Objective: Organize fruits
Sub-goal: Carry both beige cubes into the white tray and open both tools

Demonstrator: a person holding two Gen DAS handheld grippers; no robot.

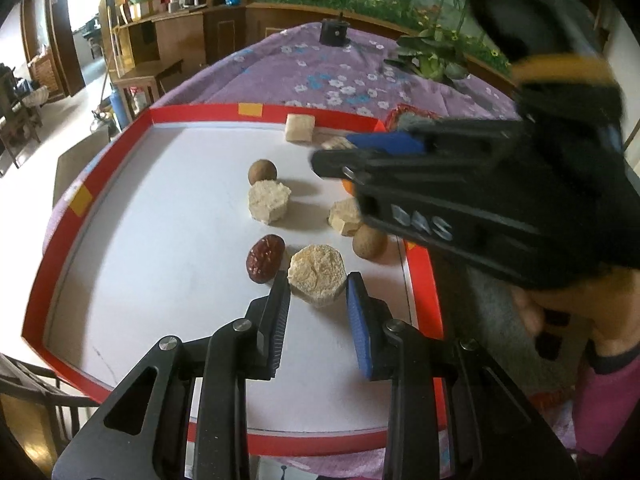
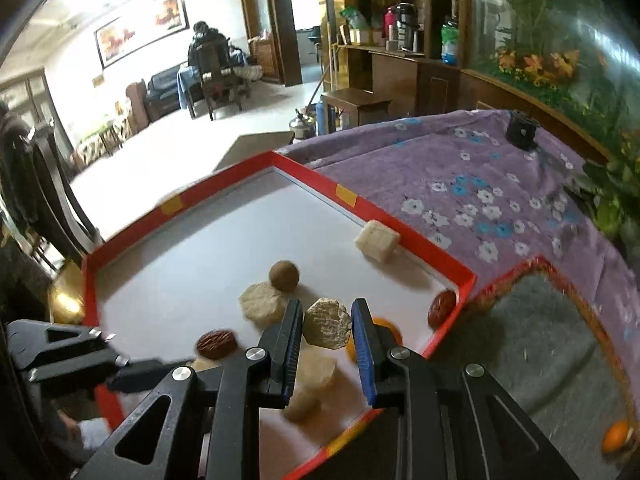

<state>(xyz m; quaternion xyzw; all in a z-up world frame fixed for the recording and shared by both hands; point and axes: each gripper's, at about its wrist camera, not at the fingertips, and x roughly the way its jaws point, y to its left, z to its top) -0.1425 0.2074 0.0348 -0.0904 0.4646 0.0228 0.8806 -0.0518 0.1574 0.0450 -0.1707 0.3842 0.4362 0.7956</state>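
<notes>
Purple flowered cloth [image 2: 472, 184] covers the table, and on it sits a red-walled tray [image 1: 200, 114] with a white floor. My left gripper [image 1: 318, 286] straddles a pale hexagonal cake [image 1: 317, 274] lying on the tray, beside a red date [image 1: 265, 258] — whether my pads press it I cannot tell. My right gripper [image 2: 327, 322] clamps another cake [image 2: 327, 323], lifted above the tray — a grey mat [image 2: 552, 344] lies just beside it.

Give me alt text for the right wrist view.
The right hand-held gripper grips a pale hexagonal cake above a red-rimmed white tray holding similar cakes, a red date and a brown round fruit.
</notes>
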